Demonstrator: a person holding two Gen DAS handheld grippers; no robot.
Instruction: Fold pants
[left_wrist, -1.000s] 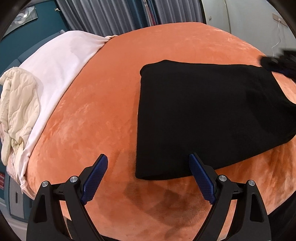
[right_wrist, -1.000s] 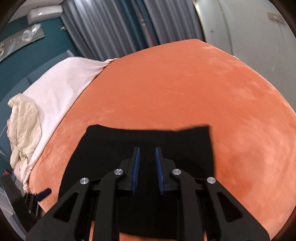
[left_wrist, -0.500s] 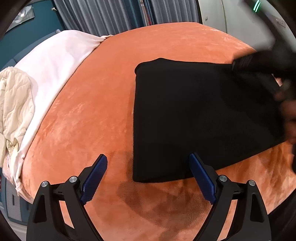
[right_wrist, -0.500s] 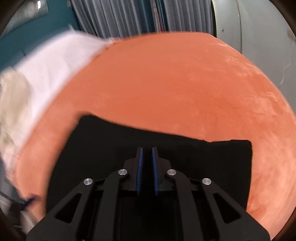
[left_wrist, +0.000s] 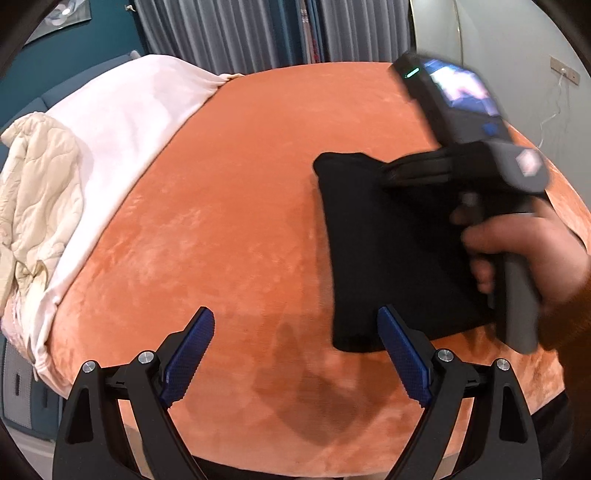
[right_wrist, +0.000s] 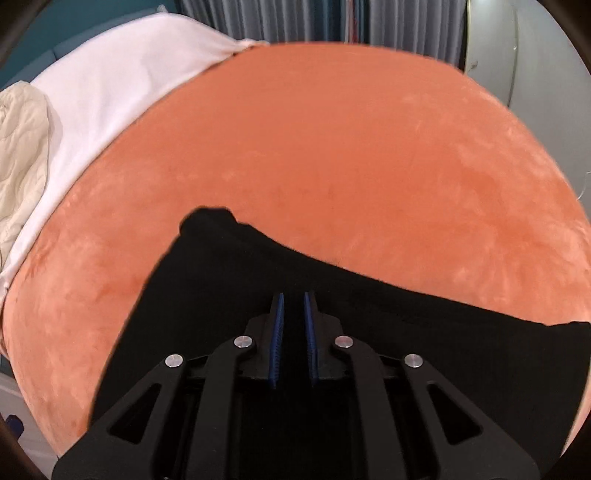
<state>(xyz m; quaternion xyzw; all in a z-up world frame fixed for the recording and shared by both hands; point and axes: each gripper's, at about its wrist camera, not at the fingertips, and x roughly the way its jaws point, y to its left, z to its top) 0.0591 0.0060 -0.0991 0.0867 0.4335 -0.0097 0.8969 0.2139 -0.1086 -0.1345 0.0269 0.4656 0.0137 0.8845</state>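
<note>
gaping left gripper (left_wrist: 295, 354) empty, right gripper (right_wrist: 293, 325) pinching pants (right_wrist: 207, 280)

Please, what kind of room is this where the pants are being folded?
Most likely a bedroom. The black pants lie on a bed with an orange plush cover; a white sheet and a cream quilt sit at its far-left side, with long grey curtains behind.

You get even, fairly bright indoor light with a soft dark shadow on the orange blanket (left_wrist: 258, 206) below the left gripper (left_wrist: 295, 354), heavy fisheye bulging and black vignetted corners in both views, and motion blur on the right gripper (left_wrist: 461, 122) held in the left view.
</note>
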